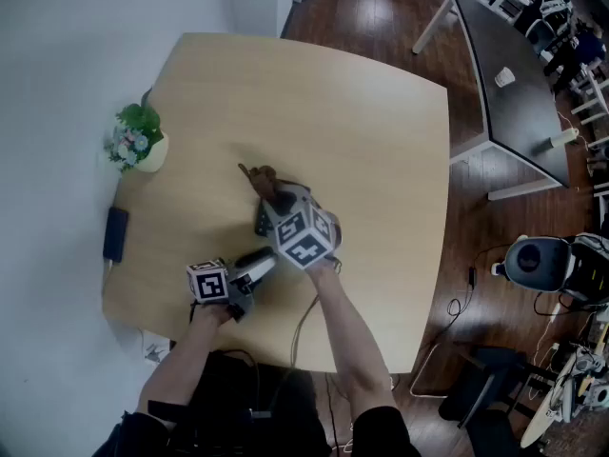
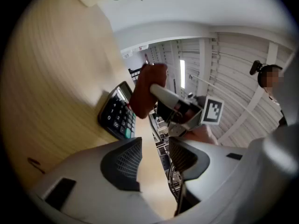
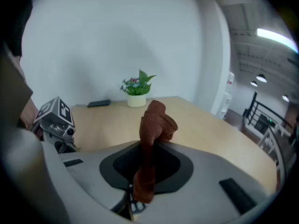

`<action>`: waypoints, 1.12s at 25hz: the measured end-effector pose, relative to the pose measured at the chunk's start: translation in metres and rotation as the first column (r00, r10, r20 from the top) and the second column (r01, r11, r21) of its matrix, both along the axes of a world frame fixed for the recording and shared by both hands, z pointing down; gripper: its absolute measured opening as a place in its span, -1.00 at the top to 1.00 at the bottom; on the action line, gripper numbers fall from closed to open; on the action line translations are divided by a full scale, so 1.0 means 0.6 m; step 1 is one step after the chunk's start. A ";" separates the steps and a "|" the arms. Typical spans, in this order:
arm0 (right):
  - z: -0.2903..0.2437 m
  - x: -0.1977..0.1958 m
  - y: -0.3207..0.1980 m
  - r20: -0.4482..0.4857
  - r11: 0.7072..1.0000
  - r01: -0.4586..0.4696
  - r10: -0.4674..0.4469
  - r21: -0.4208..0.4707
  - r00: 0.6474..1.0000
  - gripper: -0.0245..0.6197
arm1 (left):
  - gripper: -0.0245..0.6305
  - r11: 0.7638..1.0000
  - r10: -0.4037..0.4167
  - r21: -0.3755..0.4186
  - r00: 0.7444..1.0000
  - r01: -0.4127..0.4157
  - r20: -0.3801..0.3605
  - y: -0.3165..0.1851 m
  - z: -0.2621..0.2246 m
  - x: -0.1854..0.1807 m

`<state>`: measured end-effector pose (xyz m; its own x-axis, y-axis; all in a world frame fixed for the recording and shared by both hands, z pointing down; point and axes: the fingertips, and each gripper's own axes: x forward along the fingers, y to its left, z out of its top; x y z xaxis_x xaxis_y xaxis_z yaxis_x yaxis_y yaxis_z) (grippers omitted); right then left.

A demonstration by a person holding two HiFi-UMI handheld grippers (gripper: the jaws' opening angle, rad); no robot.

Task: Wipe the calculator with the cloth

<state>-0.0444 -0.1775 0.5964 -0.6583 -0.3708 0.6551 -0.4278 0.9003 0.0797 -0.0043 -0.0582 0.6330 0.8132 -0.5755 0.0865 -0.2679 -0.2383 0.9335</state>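
Head view: calculator (image 1: pixel 264 221) lies central on the counter (image 1: pixel 381 141), cloth (image 1: pixel 263 177) apparently touching it. Right gripper (image 3: pixel 148 158) fingers clamp the cloth; left gripper (image 2: pixel 155 152) fingers stand apart, empty. Pot (image 1: pixel 152 154) at left edge holds a plant (image 1: pixel 138 122).

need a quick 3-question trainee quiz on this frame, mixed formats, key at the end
1. Multiple choice: what is the right gripper shut on? A: the brown cloth. B: a pen. C: nothing.
2. True or false: the left gripper clamps the calculator.
3. Short answer: what green thing stands on the table?
Key: 1 A. 2 False: its jaws stand apart and empty, and the calculator lies ahead of them. 3 The potted plant.
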 end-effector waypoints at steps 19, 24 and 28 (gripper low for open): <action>0.063 0.119 -0.010 -0.460 0.991 0.134 -0.110 0.018 0.881 0.73 | 0.44 0.992 -0.010 -0.120 0.956 -0.026 -0.292 -0.077 0.019 -0.002; 0.080 -0.073 -0.017 -0.453 0.913 0.397 -0.315 0.095 0.834 0.72 | 0.44 0.996 -0.028 -0.093 0.955 0.001 -0.295 -0.082 0.010 -0.006; 0.119 -0.057 -0.021 -0.507 0.905 0.421 -0.333 0.064 0.795 0.72 | 0.44 0.995 -0.034 -0.101 0.961 0.007 -0.275 -0.080 0.017 -0.004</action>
<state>-0.0786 -0.1900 0.6679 -0.3924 -0.2894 0.8731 0.0736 0.9363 0.3434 -0.0065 -0.1062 0.6429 0.8014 -0.5923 -0.0832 0.0001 -0.1390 0.9903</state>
